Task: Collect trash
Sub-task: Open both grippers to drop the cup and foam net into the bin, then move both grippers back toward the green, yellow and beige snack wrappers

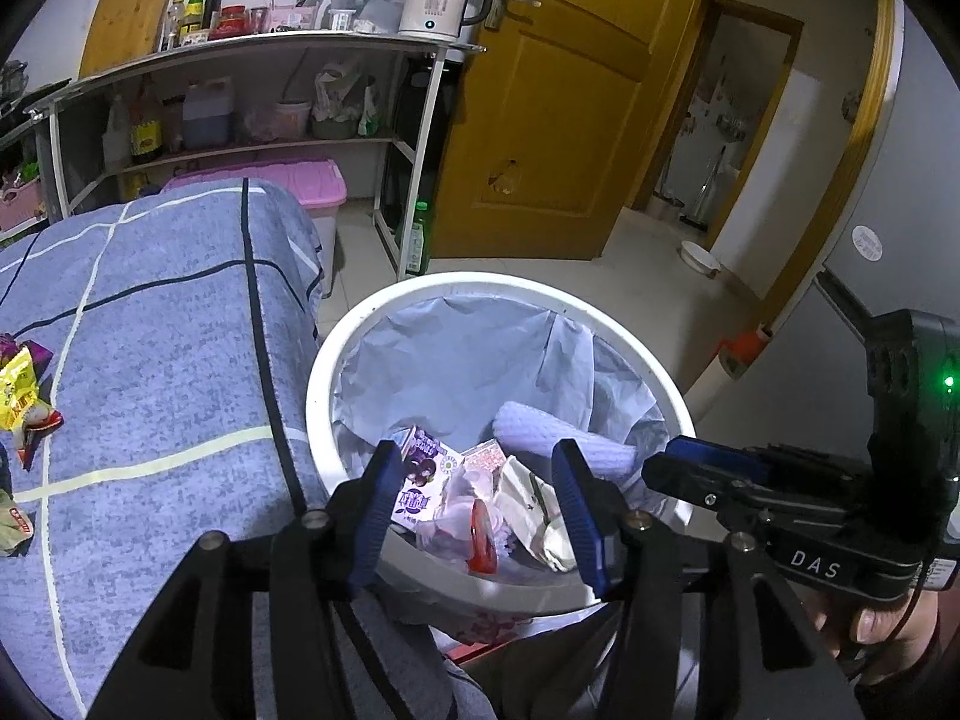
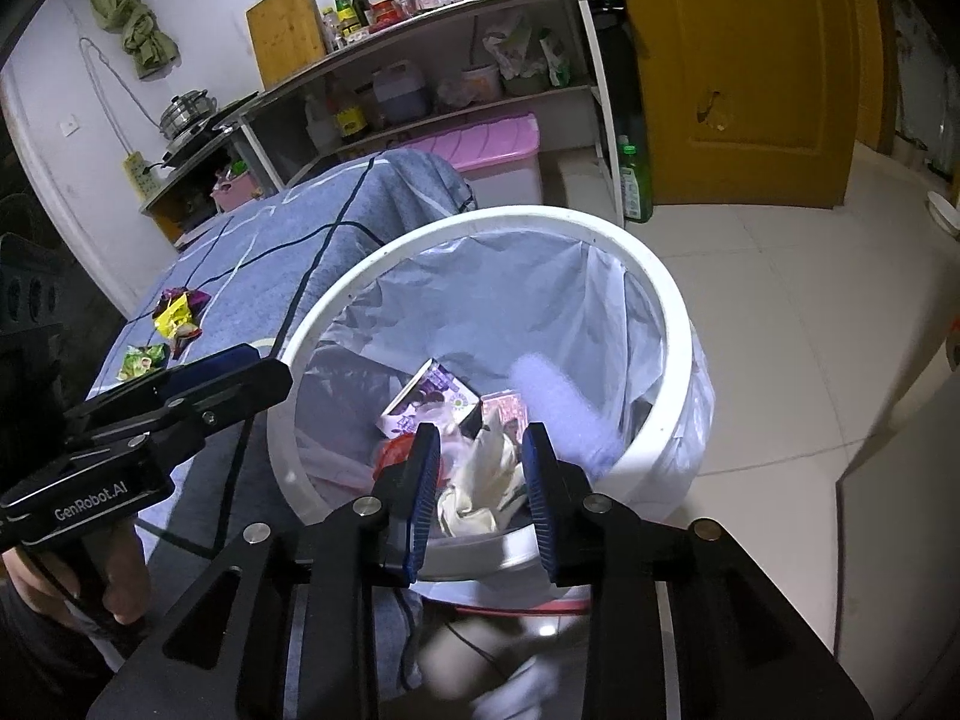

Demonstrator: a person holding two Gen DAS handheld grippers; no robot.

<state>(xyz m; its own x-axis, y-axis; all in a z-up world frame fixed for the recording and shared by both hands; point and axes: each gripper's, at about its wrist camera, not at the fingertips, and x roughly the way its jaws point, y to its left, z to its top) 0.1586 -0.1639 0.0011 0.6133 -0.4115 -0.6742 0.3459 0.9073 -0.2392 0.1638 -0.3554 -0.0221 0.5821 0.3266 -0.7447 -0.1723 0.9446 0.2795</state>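
Hovering over the white bin (image 1: 498,288), both tongs stood spread with nothing between their pads: the left tongs (image 1: 483,504) wider, the right tongs (image 2: 480,480) narrower. No earlier view lets me say more of their motion. Directly beyond the tips of both, inside the lined bin, lay the collected trash: one purple milk carton (image 1: 420,474), one crumpled cream wrapper (image 2: 480,480), one red-tipped plastic scrap (image 1: 483,540), a small pink packet (image 2: 504,411) and one pale lavender roll (image 1: 558,438), which looked blurred in the right view and may have been falling. Off to the left of the left tongs, well apart on the blue checked cloth of the desk (image 1: 168,360), trash remained: one yellow wrapper (image 2: 174,315) with a purple one beside it, and one green wrapper (image 2: 141,360) nearer the edge. I counted three pieces left, though a folded one could hide another.

Likely trouble: the bin stood close against the desk's edge, so a swinging arm could knock its rim and tip it. Thin wrappers may slip from the pads, and the two tongs, near each other, could collide when turning back.
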